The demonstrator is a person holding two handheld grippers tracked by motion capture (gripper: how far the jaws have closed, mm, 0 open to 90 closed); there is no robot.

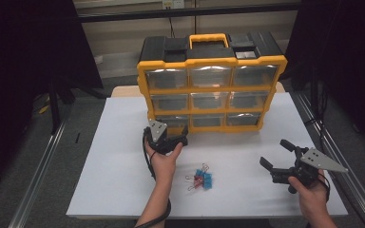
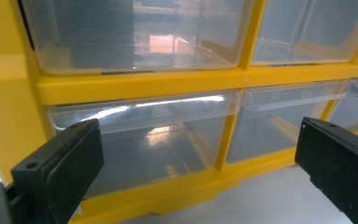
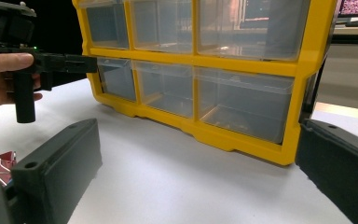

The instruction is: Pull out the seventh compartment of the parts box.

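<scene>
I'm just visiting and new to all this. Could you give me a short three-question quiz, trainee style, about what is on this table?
1. True or false: the left claw is closed on a clip.
2. Which clear drawer of the yellow and black plastic drawer cabinet does the left claw face? A) top right B) bottom left C) middle centre
3. Fill in: the pile of blue and pink binder clips lies on the white table cover between the two ____.

Key:
1. False: its jaws stand open and empty.
2. B.
3. Claws; the right claw is open too.
</scene>
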